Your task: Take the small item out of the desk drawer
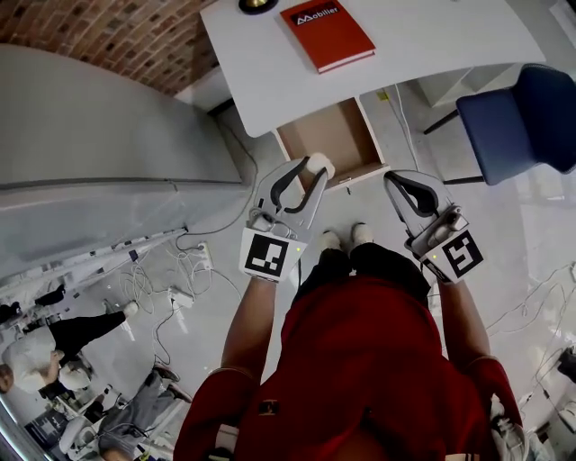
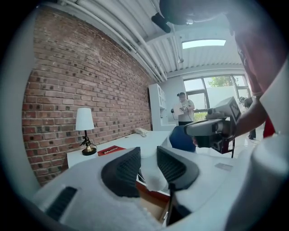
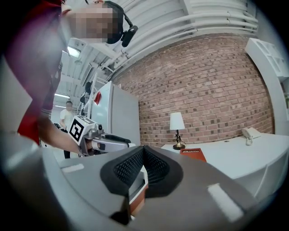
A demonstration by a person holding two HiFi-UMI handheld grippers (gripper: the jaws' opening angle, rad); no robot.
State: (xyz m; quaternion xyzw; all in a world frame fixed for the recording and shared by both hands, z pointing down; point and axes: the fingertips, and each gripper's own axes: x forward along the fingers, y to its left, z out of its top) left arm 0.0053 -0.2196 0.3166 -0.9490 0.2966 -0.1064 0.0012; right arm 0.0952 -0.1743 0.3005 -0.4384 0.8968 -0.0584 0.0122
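Observation:
A small white item [image 1: 319,165] sits between the jaws of my left gripper [image 1: 310,173], which is shut on it above the front of the open desk drawer [image 1: 310,135]. In the left gripper view the same white item [image 2: 151,173] is pinched between the two dark pads, the left gripper [image 2: 149,169] aimed across the desk. The drawer's brown inside shows nothing else. My right gripper [image 1: 393,182] hangs to the right of the drawer front, its pads touching and nothing between them; the right gripper [image 3: 143,153] looks level toward the brick wall.
On the white desk [image 1: 432,45] lie a red book [image 1: 327,32] and a lamp's base [image 1: 257,5]; the lamp [image 3: 176,128] stands by the brick wall. A blue chair [image 1: 526,117] is at the right. Cables [image 1: 171,279] trail on the floor. A person [image 2: 183,108] stands far off.

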